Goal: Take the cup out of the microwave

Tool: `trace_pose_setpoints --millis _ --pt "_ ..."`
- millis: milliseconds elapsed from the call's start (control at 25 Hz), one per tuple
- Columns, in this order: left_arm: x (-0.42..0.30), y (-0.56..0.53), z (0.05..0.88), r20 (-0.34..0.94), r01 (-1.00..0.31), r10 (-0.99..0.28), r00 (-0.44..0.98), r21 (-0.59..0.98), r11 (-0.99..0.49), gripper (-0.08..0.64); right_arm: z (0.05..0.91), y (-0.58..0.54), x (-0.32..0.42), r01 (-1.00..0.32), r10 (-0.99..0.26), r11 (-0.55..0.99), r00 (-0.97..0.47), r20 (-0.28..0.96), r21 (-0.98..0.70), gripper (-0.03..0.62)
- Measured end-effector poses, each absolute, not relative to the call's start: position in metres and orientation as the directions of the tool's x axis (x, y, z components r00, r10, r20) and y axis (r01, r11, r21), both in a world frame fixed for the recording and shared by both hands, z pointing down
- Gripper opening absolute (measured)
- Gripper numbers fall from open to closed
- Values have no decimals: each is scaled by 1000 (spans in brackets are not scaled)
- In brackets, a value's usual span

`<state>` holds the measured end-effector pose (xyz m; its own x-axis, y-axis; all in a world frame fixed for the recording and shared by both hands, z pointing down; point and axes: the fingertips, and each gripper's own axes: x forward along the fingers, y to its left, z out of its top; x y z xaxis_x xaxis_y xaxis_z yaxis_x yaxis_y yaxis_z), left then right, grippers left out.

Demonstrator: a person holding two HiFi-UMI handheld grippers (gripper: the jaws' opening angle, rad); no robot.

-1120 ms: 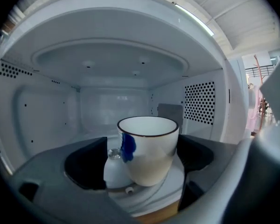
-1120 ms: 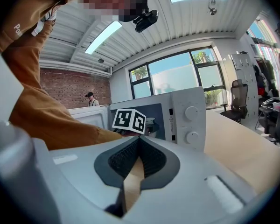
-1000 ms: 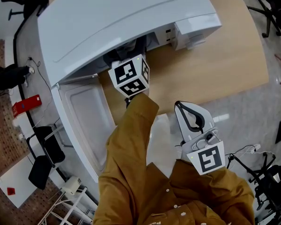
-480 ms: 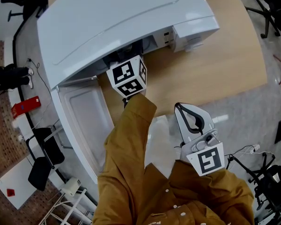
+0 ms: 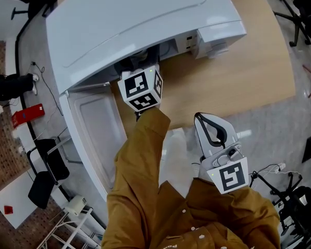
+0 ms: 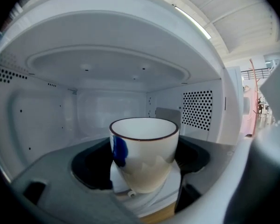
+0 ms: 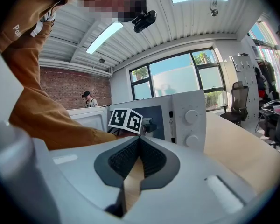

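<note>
You are at the grasping step: your left gripper [image 6: 143, 164] is reaching through the open door [image 5: 96, 134] into the cavity of the white microwave oven [image 5: 135, 19]. The white ceramic cup with a dark rim and a blue patch on its side [image 6: 144, 143] is standing upright between the jaws. They have just been closing, and the dark pads [image 6: 91, 164] are now lying against both sides of the cup, so you appear to be pinching it at its widest part. The cup is not out yet. It is sitting inside the oven on what looks like the white turntable plate [image 6: 165, 192], near the front of the chamber.

Your right gripper [image 7: 139, 146] is hanging idle over the pale wooden table [image 5: 238, 71], well apart from the oven, with its jaws pressed together on nothing.

The next move, as I judge it, is to lift the cup just clear of the plate. Then draw it straight back through the opening, keeping it level and away from the door frame and the ceiling of the cavity. The smooth glaze may slip, so hold firm as you are pulling back.
</note>
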<state>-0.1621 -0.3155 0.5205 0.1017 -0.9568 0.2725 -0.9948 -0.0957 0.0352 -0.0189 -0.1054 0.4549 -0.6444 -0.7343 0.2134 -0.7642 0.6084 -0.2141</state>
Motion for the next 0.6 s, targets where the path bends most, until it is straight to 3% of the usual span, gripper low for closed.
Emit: trace_pose_setpoints --millis 600 --pt "-148 -252 503 267 -986 -950 161 1 -167 383 422 -131 -22 -755 -738 643 -656 156 -129 5"
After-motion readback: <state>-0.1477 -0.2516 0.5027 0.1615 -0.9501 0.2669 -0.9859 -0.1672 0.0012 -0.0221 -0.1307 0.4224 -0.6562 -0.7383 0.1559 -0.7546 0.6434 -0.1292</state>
